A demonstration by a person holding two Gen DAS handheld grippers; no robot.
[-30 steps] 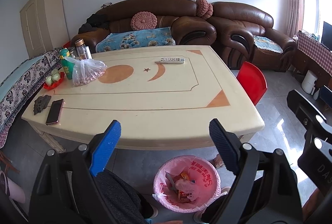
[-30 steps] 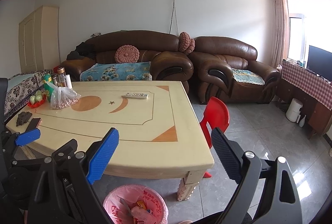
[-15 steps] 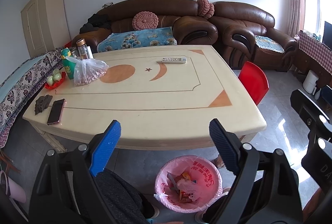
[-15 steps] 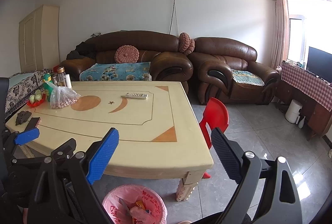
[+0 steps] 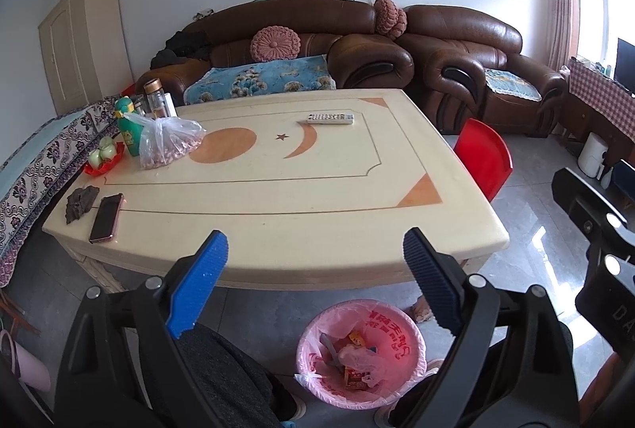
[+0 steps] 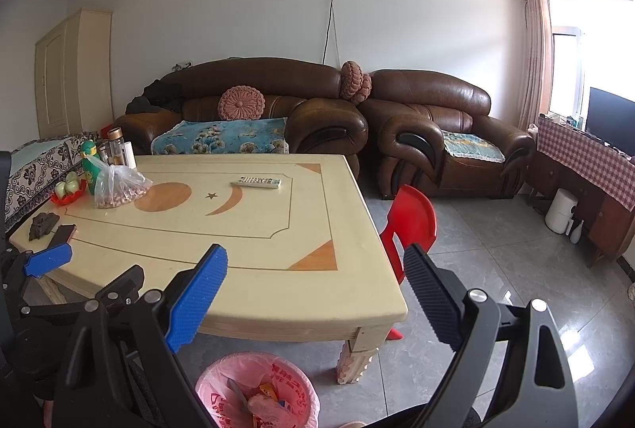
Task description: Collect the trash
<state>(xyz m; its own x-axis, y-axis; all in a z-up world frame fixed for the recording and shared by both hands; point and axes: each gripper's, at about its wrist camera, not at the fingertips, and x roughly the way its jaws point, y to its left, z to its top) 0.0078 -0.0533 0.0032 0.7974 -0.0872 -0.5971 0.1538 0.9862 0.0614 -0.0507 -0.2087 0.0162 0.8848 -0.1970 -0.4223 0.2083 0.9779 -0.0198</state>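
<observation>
Pink plastic lines the bin (image 5: 359,348) on the floor at the near edge of the table (image 5: 278,190), and wrappers and a crumpled pink bag lie inside it. The left wrist view looks down into the bin, showing almost all of its rim; the right wrist view shows only its far part (image 6: 258,388) at the bottom edge. The right view alone takes in the wall socket, the curtain, the bright window and the screen on the checked cloth. It also shows one blue pad of the left hand-held gripper (image 6: 47,260) at the left edge. The left view shows part of the right tool's black body at its right edge.

Both views show the remote (image 5: 330,118), the phone (image 5: 106,217), the clear bag of nuts (image 5: 166,146) and the red chair (image 5: 482,158).

The left hand-held gripper (image 5: 313,285) stands wide open, its jaws having just spread a little more, with nothing between them. The bin lies below and slightly right of its gap, apart from both fingers. The right hand-held gripper (image 6: 315,299) is likewise wide open and empty, over the table's near edge; the bin sits below it, between the fingers in the picture.
</observation>
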